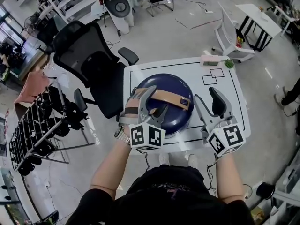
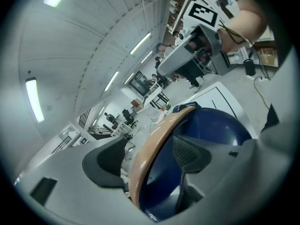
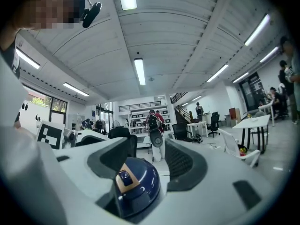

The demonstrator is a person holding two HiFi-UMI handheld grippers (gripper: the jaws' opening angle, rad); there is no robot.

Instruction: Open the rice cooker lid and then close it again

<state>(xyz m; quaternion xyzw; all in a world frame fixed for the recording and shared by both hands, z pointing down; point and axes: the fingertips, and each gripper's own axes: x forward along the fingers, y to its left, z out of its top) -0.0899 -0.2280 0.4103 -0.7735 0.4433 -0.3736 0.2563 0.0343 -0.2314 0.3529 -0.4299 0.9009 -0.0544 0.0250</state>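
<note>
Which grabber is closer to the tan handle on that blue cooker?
Left. The left gripper hangs over the rice cooker with the tan handle between its open jaws; the right gripper is off the cooker's right side.

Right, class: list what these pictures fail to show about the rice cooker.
- Head view: sides of the rice cooker, hidden beneath its own top.
- Head view: the handle's left end, covered by the left gripper.
- Right gripper view: the cooker's lower half, masked by the jaws.
</note>
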